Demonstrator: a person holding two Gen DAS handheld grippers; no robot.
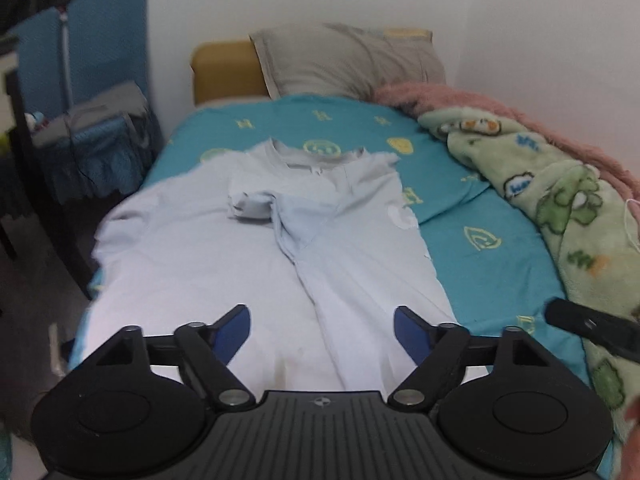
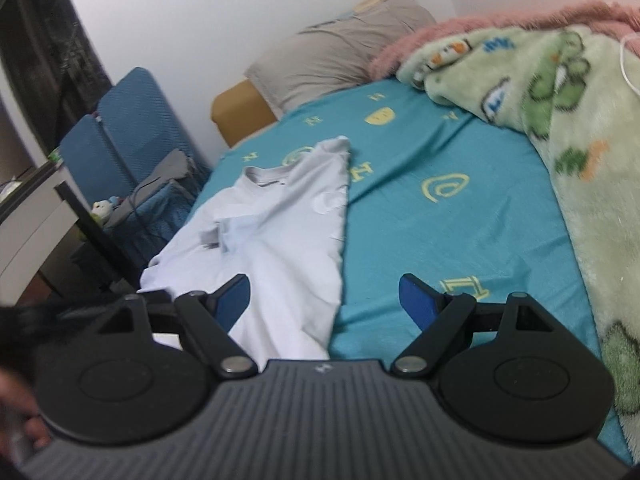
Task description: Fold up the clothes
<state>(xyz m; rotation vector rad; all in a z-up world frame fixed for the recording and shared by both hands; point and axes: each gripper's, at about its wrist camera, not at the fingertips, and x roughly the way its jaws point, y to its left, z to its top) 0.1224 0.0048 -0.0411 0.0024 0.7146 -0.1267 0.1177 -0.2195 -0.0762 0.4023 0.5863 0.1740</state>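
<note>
pale blue t-shirt point(image 1: 256, 240) lying flat on the teal bedsheet point(image 1: 480, 220), one sleeve flipped inward, left gripper point(image 1: 322, 330) wide open and empty above its hem, right gripper point(image 2: 325, 298) also gaping, shirt at its 11 o'clock, green blanket point(image 2: 580, 160) at 2 o'clock

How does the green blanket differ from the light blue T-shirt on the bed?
The green blanket is fluffy and printed with cartoon figures; the light blue T-shirt is thin, smooth and nearly plain. The blanket lies bunched along the bed's right side beside a pink blanket, while the T-shirt lies spread flat, one sleeve folded in. Both rest on the teal sheet, and neither is gripped.
</note>
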